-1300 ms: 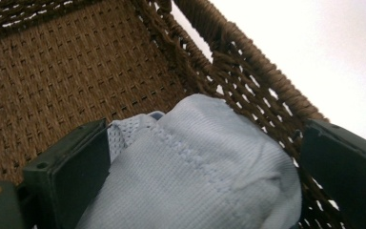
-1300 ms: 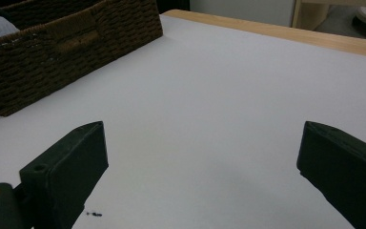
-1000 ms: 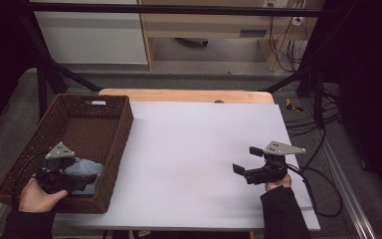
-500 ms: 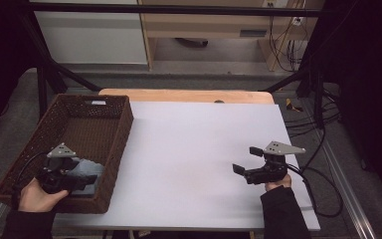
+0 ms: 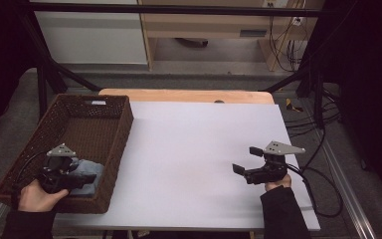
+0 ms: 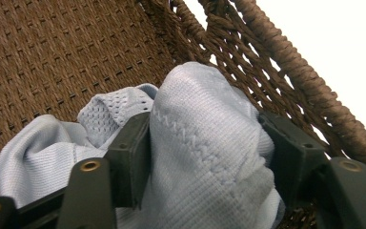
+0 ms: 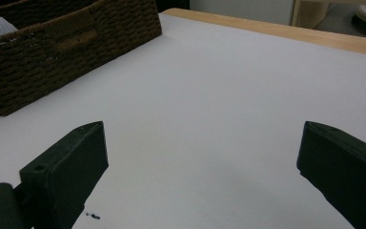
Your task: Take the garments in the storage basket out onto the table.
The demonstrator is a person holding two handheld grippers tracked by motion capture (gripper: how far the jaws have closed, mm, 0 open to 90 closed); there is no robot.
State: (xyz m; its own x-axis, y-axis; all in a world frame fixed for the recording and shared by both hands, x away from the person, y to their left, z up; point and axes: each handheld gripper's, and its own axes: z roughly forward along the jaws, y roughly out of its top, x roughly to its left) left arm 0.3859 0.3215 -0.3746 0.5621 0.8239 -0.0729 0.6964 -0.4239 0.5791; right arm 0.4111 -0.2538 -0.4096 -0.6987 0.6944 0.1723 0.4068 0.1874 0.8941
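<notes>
At the left, my left gripper (image 5: 74,177) sits low in the near corner of the brown wicker basket (image 5: 122,129), where the pale blue cloth (image 5: 87,172) lies bunched against the side wall. Its jaws have just been closing, and in the left gripper view they now press a thick fold of the cloth (image 6: 205,157) between them, the zigzag seam running across the pinched part. To do this well, I judge I should hold a full fold rather than a thin edge, keep the jaw tips clear of the weave so nothing snags, and lift straight up before crossing the rim.

Across the white table (image 5: 204,149), my right gripper (image 5: 246,162) rests at the right, well apart from the basket, its jaws spread wide over the bare surface with nothing between them.

I can read no brand, label or writing on the cloth, the basket or the table.
</notes>
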